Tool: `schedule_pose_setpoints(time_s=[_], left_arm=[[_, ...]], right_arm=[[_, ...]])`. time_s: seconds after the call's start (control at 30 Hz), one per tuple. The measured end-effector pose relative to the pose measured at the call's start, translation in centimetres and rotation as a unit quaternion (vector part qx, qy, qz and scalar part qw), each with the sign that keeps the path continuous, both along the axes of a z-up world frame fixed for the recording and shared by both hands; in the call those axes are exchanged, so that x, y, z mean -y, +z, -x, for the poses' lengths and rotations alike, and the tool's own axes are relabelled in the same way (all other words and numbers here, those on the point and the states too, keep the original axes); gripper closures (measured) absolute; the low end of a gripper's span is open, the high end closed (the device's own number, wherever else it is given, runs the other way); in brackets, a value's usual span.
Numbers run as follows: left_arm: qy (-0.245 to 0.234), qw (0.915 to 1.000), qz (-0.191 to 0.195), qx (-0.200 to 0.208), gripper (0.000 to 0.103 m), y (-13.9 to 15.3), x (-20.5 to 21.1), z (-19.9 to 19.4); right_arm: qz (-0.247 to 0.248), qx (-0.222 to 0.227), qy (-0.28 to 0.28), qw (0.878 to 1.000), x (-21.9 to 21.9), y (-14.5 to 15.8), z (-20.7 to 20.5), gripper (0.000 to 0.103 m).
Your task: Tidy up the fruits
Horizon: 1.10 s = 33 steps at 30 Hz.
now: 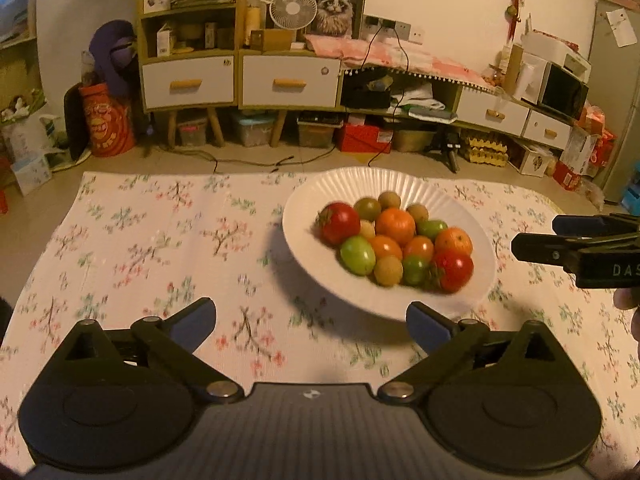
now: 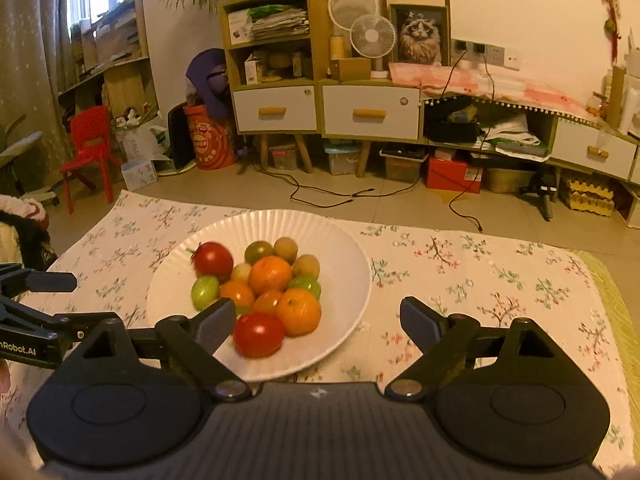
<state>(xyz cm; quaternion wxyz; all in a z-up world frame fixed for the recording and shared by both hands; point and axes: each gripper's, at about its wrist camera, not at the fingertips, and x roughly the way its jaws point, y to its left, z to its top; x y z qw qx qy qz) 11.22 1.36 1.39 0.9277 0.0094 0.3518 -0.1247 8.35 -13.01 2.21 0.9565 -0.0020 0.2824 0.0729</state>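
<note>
A white ribbed plate sits on the floral tablecloth and holds several fruits: red tomatoes, orange tangerines, green tomatoes and small brown longans. My left gripper is open and empty, just short of the plate's near left rim. My right gripper is open and empty, over the plate's near right rim, its left finger beside a red tomato. Each gripper shows at the edge of the other's view.
The floral tablecloth spreads left and right of the plate. Beyond the table's far edge are floor cables, cabinets with drawers and a red chair.
</note>
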Motion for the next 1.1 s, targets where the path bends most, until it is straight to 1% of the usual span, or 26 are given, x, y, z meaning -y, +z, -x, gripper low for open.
schedule_pose_setpoints(time_s=[0.17,0.3,0.43,0.57,0.7,0.8,0.93,1.1], left_arm=[[0.009,0.9997,-0.013,-0.017,0.001,-0.3,0.1,1.8],[0.006,0.9993,-0.025,-0.027,0.001,-0.3,0.5,3.1],[0.011,0.9983,-0.036,-0.043,0.001,-0.3,0.9,4.3],[0.025,0.9971,-0.033,-0.064,0.001,-0.2,0.8,5.1],[0.037,0.9955,-0.025,-0.084,0.001,0.0,0.8,5.5],[0.040,0.9951,-0.027,-0.087,0.001,0.3,1.1,6.0],[0.052,0.9938,-0.048,-0.085,0.001,0.3,1.5,6.4],[0.075,0.9924,-0.045,-0.087,0.001,0.2,1.3,6.5]], right_arm=[[0.015,-0.011,-0.006,1.000,-1.0,-0.5,1.5,0.011],[0.017,-0.023,-0.010,1.000,-1.7,-1.2,2.6,0.008],[0.019,-0.039,-0.029,0.999,-2.4,-1.5,3.8,0.006],[0.025,-0.049,-0.045,0.997,-2.9,-1.4,5.1,0.002],[0.024,-0.057,-0.040,0.997,-3.2,-1.4,6.2,0.001],[0.030,-0.064,-0.037,0.997,-3.7,-1.5,6.7,0.001],[0.037,-0.061,-0.037,0.997,-4.5,-1.4,6.8,0.001],[0.046,-0.048,-0.044,0.997,-4.8,-1.3,6.8,0.001]])
